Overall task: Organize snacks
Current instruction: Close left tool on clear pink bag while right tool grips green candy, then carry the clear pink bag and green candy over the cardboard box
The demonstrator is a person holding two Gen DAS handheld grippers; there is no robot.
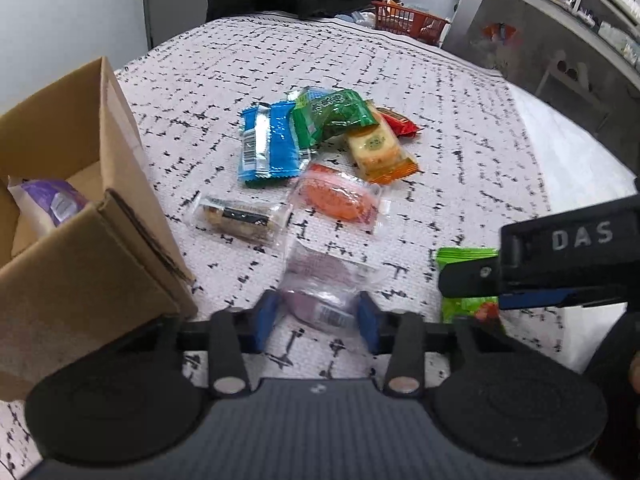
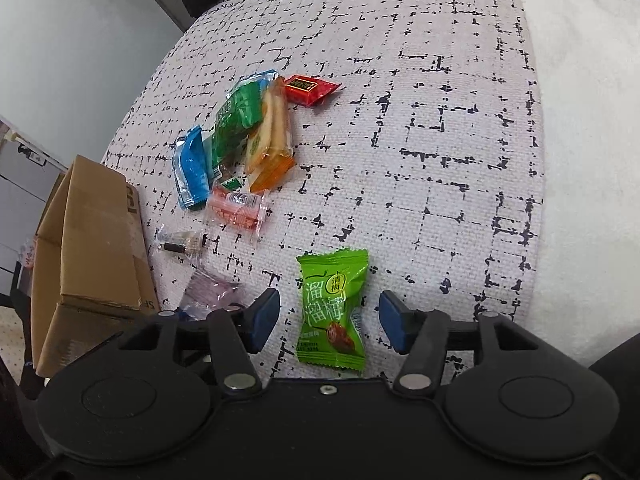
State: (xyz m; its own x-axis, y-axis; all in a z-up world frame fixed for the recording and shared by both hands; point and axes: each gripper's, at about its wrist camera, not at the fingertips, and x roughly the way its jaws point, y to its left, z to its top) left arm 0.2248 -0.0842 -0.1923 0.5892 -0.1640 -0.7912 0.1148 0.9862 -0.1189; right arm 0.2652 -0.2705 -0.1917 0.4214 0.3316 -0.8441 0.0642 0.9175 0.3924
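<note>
My left gripper (image 1: 320, 316) has its blue pads against both sides of a clear-wrapped purple snack (image 1: 320, 300) lying on the patterned cloth. My right gripper (image 2: 329, 318) is open, its fingers on either side of a light green plum packet (image 2: 333, 312), not touching it; that packet also shows in the left wrist view (image 1: 466, 304) under the right gripper. An open cardboard box (image 1: 80, 216) stands to the left and holds a purple packet (image 1: 52, 200). A pile of snacks lies farther off: a blue packet (image 1: 270, 144), a dark green packet (image 1: 332, 116), a cracker pack (image 1: 378, 148), a red packet (image 2: 308, 88), an orange snack (image 1: 340, 198) and a dark bar (image 1: 240, 216).
The cloth (image 2: 440, 140) covers a rounded white surface whose bare edge (image 2: 592, 160) shows at the right. The box also shows in the right wrist view (image 2: 92, 248). A red basket (image 1: 408, 22) and a grey counter (image 1: 540, 40) lie beyond the far edge.
</note>
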